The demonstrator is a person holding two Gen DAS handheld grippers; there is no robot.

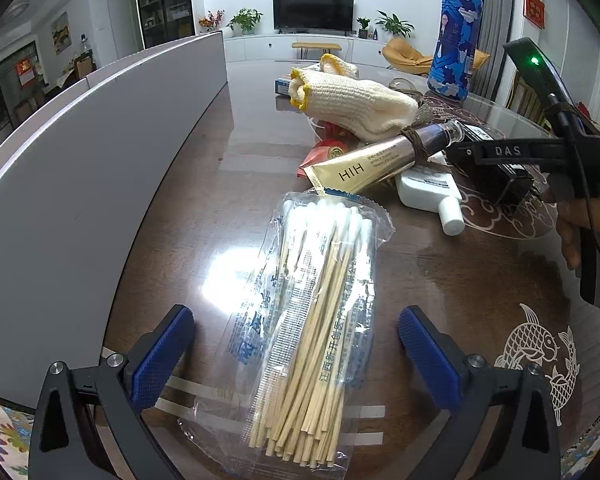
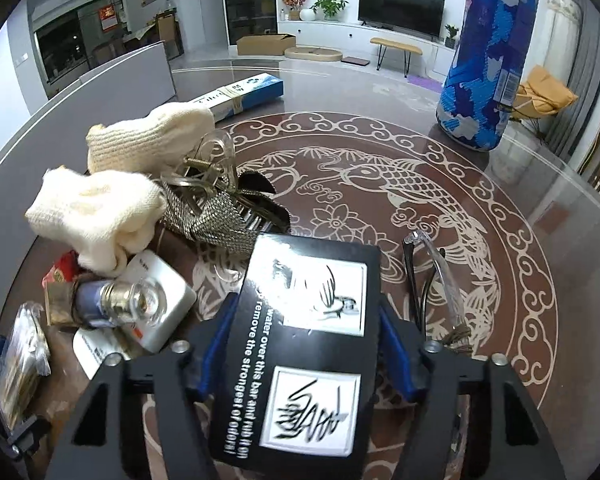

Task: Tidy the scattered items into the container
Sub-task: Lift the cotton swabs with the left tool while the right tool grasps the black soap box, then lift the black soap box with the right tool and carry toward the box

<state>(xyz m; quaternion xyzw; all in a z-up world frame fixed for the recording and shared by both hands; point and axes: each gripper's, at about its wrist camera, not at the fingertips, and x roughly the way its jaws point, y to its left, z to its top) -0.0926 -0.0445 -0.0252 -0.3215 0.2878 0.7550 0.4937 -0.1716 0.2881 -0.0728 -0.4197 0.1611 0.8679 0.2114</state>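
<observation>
A clear packet of cotton swabs lies on the glass table between my open left gripper and its blue pads, which stand apart from it. It also shows at the left edge of the right wrist view. My right gripper is shut on a black printed box; it also shows in the left wrist view. A gold tube, a white bottle, cream knit gloves and a red packet lie in a heap. The grey container wall stands to the left.
A tall blue patterned can stands at the far right. Glasses lie right of the black box. A silver mesh pouch with a clear clip and a blue-white long box lie beyond the gloves.
</observation>
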